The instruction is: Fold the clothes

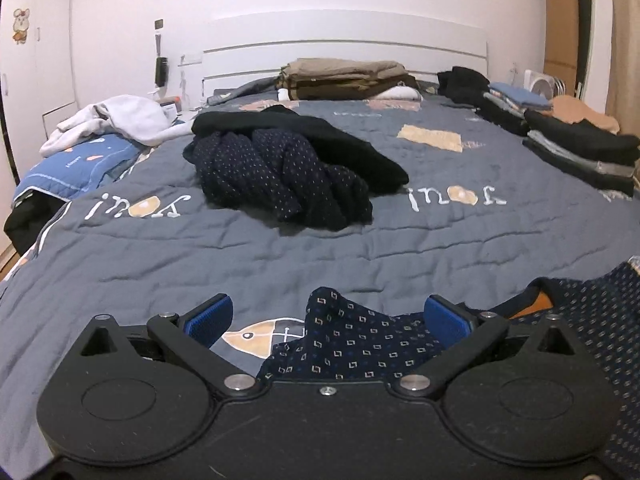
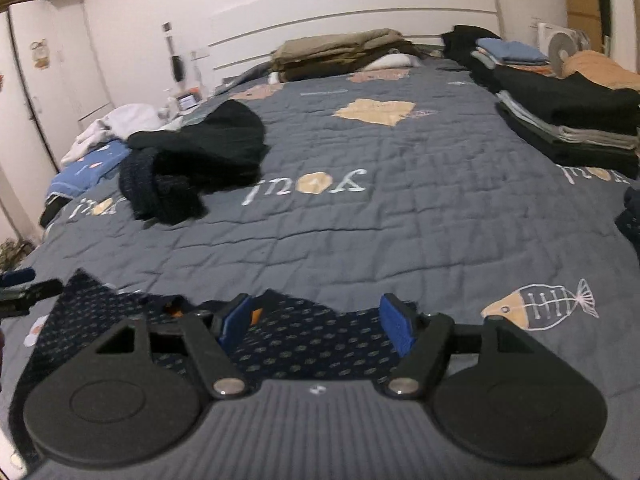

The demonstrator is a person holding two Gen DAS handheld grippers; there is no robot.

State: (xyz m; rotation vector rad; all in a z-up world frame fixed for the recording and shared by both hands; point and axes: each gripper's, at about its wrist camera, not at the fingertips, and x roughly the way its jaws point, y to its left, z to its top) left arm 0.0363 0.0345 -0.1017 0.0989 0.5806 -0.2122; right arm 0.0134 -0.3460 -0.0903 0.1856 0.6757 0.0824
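Both grippers, left gripper (image 1: 328, 318) and right gripper (image 2: 318, 320), gape wide over the patterned navy shirt (image 1: 360, 344) flat on the grey quilt (image 1: 280, 256), gripping nothing. Unfolded dark clothes pile (image 1: 288, 168) sits mid-bed; folded stacks (image 1: 580, 148) line the right edge.

Setting: a home bedroom. A bed covered by a grey quilt (image 1: 320, 240) with fish and lettering motifs filled the view. White slatted headboard (image 1: 344, 48) stood at 12 o'clock against a pale wall. Folded clothing stacks (image 1: 580, 148) lay at 2 o'clock; a loose dark garment heap (image 1: 288, 172) near centre; folded khaki items (image 1: 348, 76) by the headboard. White wardrobe doors (image 2: 52, 68) with a cartoon sticker (image 1: 20, 26) stood at 10 o'clock.
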